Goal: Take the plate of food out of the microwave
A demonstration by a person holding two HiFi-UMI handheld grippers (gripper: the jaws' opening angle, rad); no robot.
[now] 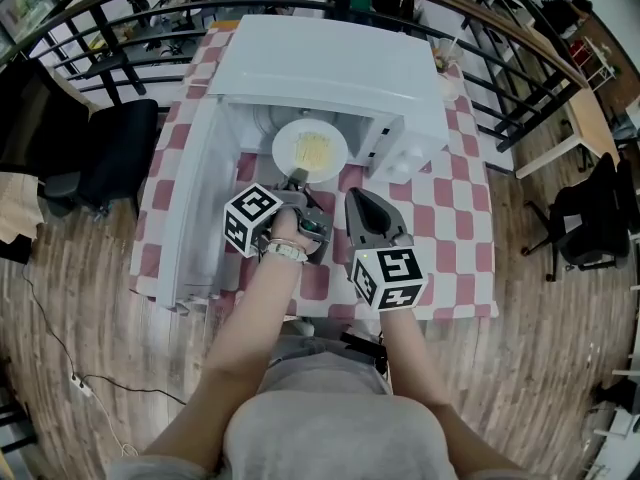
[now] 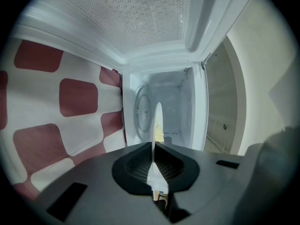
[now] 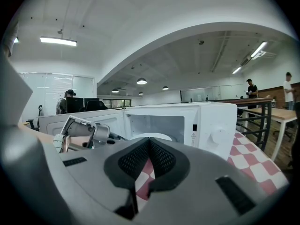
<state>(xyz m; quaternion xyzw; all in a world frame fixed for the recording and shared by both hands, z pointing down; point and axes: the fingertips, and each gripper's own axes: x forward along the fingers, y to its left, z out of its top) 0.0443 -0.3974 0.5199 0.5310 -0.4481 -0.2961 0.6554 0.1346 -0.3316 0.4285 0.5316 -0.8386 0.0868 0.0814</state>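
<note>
Glossy, smooth plate (image 1: 284, 148) — matt cloth tablecloth (image 1: 455, 218), wood-plank floor (image 1: 80, 318).

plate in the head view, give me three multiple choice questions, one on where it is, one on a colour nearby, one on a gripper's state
1. Where is the plate?
A. at the open front of the microwave
B. on the floor
C. on top of the microwave

2. What colours are the checks of the tablecloth?
A. blue and white
B. red and white
C. green and yellow

3. What state is the left gripper in?
A. open and empty
B. shut on the plate's rim
C. shut on a cup

Answers:
1 A, the head view shows the plate at the mouth of the open cavity.
2 B, red squares on white lie all round the microwave.
3 B, the left gripper view shows the rim edge-on, pinched between the pads.
</note>
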